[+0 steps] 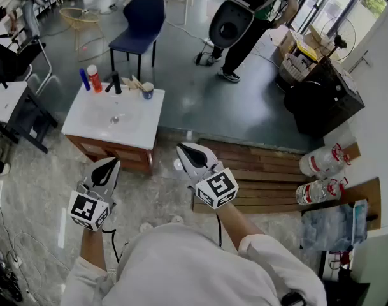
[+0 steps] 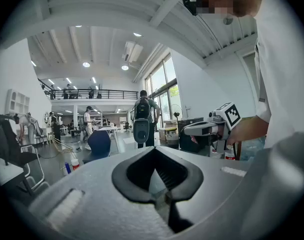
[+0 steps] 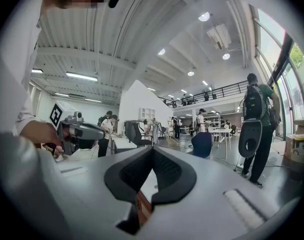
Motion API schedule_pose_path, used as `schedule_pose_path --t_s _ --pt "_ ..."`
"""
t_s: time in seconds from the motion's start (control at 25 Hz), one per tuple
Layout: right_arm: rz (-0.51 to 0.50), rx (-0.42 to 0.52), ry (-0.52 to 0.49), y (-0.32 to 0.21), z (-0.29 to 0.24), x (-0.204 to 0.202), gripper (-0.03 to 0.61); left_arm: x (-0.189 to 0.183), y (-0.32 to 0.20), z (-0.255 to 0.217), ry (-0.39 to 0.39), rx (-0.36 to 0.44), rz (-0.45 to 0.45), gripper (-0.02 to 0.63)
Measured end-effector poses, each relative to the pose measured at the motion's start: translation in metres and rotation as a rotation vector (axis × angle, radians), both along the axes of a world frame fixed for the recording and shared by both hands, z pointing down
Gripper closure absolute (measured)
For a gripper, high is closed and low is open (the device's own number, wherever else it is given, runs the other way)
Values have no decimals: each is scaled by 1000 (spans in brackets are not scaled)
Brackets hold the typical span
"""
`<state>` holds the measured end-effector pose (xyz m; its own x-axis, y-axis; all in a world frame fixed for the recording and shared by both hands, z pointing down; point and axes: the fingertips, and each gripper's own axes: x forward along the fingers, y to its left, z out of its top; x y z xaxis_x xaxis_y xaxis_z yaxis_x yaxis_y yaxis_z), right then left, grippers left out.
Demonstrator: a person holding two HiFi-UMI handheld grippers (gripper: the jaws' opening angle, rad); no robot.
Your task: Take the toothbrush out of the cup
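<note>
A small blue cup (image 1: 147,93) stands at the back right corner of a white sink vanity (image 1: 92,123), with the toothbrush (image 1: 137,83) sticking out of it and leaning left. Both grippers hang well short of the vanity, over the floor. My left gripper (image 1: 111,165) is shut and holds nothing; in the left gripper view its jaws (image 2: 152,150) meet with no gap. My right gripper (image 1: 184,150) is also shut and holds nothing, its jaws (image 3: 152,149) pressed together. Each gripper shows in the other's view: the right gripper (image 2: 205,129) and the left gripper (image 3: 82,132).
A blue bottle (image 1: 85,79), a red-and-white bottle (image 1: 94,78) and a black bottle (image 1: 116,82) stand along the vanity's back edge. Behind it are a blue chair (image 1: 140,21) and a person with a backpack (image 1: 244,18). A wooden pallet (image 1: 264,171) and water jugs (image 1: 321,161) lie at the right.
</note>
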<state>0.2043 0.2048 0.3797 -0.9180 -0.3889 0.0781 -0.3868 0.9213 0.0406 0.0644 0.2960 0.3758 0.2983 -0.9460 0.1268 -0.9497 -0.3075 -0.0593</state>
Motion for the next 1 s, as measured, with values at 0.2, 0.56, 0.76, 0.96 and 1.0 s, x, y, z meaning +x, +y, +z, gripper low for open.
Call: schedule_pose_path --t_s 0.2,0.56,0.76,0.96,1.0 --pt "2 6 -3 -10 1 5 578 4 -10 0 -5 0 -2 607" --pt "-7 10 -4 -17 4 11 578 11 -17 4 -5 -7 -16 607" --pt "-25 -4 -20 -23 8 19 577 17 -26 4 -9 -8 -32 607" --pt "-52 -18 -21 -34 13 29 577 30 -36 4 -19 -11 -52 607" --pt "-57 -17 -21 -37 15 30 577 32 -37 5 -21 -10 -58 607"
